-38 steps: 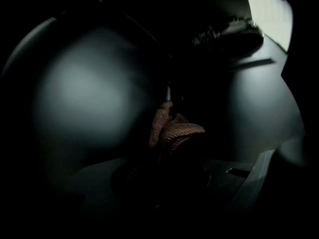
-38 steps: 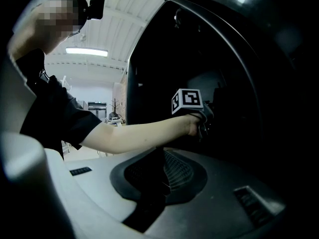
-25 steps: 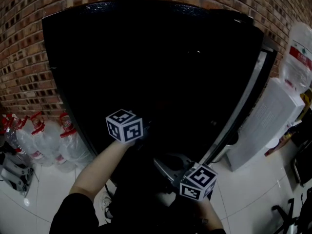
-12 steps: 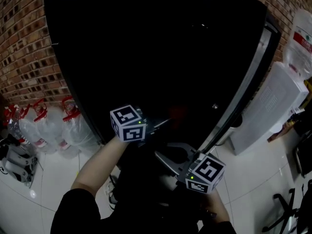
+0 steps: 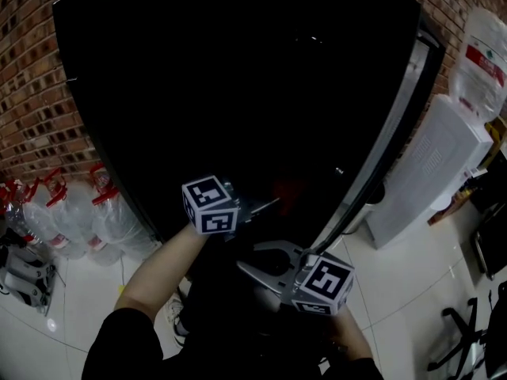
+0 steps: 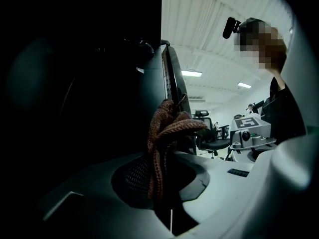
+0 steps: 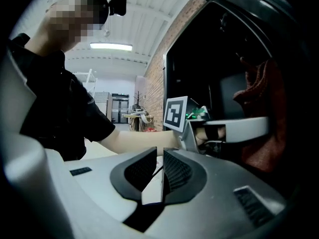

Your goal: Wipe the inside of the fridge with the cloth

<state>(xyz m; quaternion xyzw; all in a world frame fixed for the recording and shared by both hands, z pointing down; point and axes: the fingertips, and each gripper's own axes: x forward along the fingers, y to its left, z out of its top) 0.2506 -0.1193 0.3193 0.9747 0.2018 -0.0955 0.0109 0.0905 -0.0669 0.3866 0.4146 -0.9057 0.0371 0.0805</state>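
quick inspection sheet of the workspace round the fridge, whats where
surface: white tiled floor; the fridge's inside is too dark to judge
job's things: black fridge, its door seemingly open at the right; reddish-brown knitted cloth
clutter: clear water jugs on the floor left of the fridge
grippers: left hand-held gripper shut on the cloth; right hand-held gripper shut, nothing between its jaws
cables: nothing seen
surroundings: brick wall behind; white water dispenser at the right; chair base lower right
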